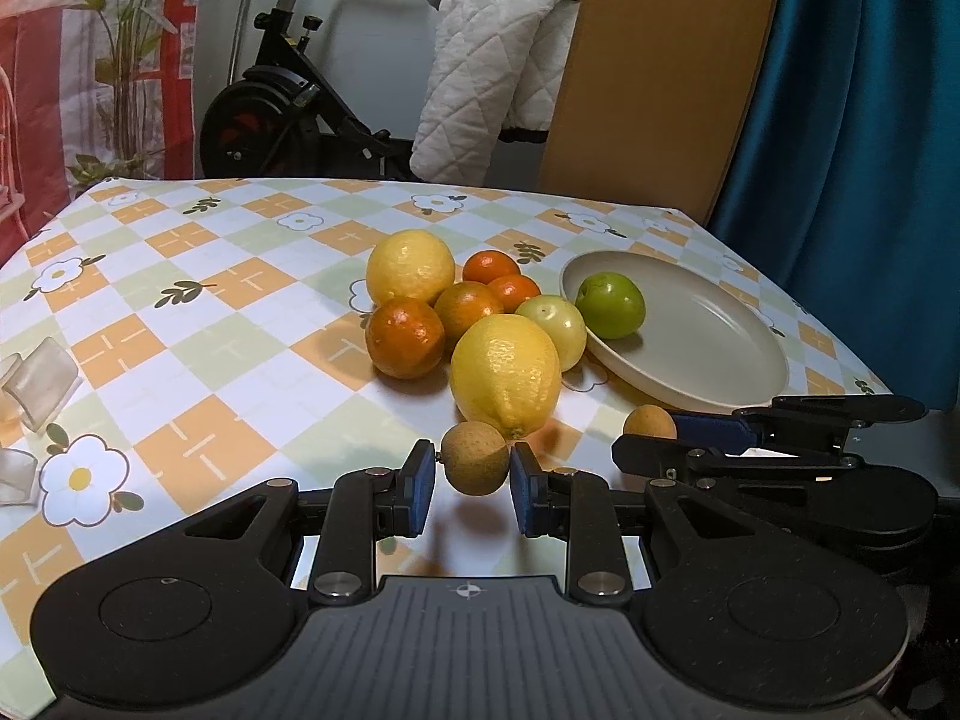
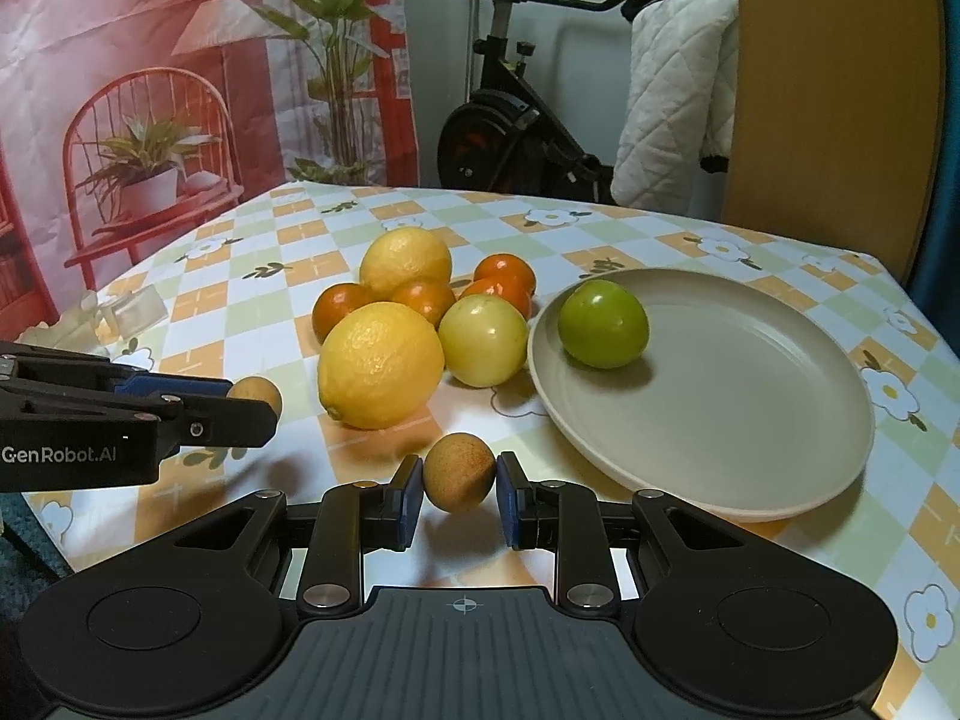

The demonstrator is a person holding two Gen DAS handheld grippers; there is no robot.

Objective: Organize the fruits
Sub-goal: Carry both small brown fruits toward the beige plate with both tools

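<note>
Each claw pinched a small round rough-skinned brown fruit between its blue pads: the left claw (image 1: 473, 471) held one (image 1: 476, 457), the right claw (image 2: 459, 489) another (image 2: 459, 471), both just above the checked floral surface (image 1: 198, 312). Beyond lay dimpled yellow lemons (image 2: 381, 365), partly hiding glossy oranges (image 2: 341, 307), beside a beige round plate (image 2: 750, 396) holding a smooth green fruit (image 2: 603, 328)

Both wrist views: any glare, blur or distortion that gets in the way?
Left wrist view: fisheye bends the table edge; small glints on the near lemon; fruit sharp. Right wrist view: same curvature; soft shadow beside the green fruit on the plate; no motion blur.
</note>
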